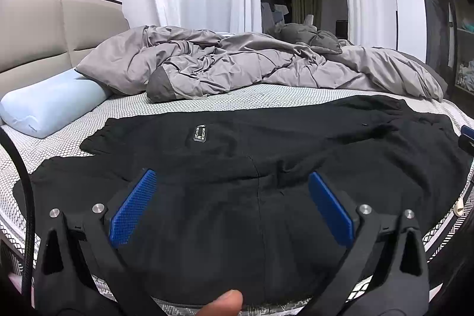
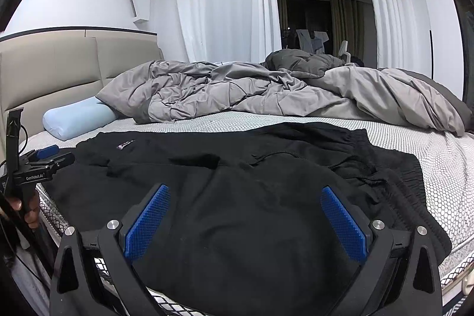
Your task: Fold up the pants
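Black pants (image 1: 266,156) lie spread across the near side of the bed, legs toward the left and the elastic waistband (image 2: 394,176) at the right. A small label (image 1: 199,134) shows on the cloth. My left gripper (image 1: 231,179) hovers open over the leg part, blue pads wide apart, nothing between them. My right gripper (image 2: 246,194) is open too, above the seat area near the waistband. In the right wrist view the left gripper (image 2: 44,159) appears at the far left, held by a hand (image 2: 28,209). A fingertip (image 1: 228,302) shows at the bottom of the left wrist view.
The mattress (image 1: 237,99) has a white dotted cover. A crumpled grey duvet (image 1: 237,64) fills the far half of the bed. A light blue pillow (image 1: 50,108) lies at the left against the beige headboard (image 1: 44,40). White curtains (image 2: 222,5) hang behind.
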The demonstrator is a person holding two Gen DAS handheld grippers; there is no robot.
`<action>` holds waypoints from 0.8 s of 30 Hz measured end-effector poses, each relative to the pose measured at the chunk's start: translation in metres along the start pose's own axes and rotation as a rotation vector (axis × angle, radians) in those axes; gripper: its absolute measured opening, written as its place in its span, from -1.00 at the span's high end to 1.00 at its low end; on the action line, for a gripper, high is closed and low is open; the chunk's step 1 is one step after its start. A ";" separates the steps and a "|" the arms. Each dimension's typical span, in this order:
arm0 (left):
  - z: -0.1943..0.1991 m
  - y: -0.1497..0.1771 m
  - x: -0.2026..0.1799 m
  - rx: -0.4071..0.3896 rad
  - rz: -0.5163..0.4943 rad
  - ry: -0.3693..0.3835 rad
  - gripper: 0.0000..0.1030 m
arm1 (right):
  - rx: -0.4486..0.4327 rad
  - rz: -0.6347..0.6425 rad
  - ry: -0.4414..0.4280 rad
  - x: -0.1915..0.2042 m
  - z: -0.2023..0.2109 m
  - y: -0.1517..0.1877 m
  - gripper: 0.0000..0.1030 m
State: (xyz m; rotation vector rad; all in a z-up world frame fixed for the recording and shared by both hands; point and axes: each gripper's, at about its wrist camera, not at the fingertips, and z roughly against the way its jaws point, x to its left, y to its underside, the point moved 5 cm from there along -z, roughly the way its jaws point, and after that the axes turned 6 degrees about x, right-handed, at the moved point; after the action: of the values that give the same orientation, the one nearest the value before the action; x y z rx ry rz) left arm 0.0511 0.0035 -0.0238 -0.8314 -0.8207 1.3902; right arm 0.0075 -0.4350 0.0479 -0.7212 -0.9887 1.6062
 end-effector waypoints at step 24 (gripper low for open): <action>0.002 -0.003 0.002 -0.009 0.026 -0.014 -0.98 | 0.018 0.023 0.003 0.001 -0.002 0.005 -1.00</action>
State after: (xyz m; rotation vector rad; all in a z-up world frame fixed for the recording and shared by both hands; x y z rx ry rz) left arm 0.0510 0.0053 -0.0201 -0.8427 -0.8295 1.4176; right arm 0.0068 -0.4342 0.0426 -0.7250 -0.9660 1.6311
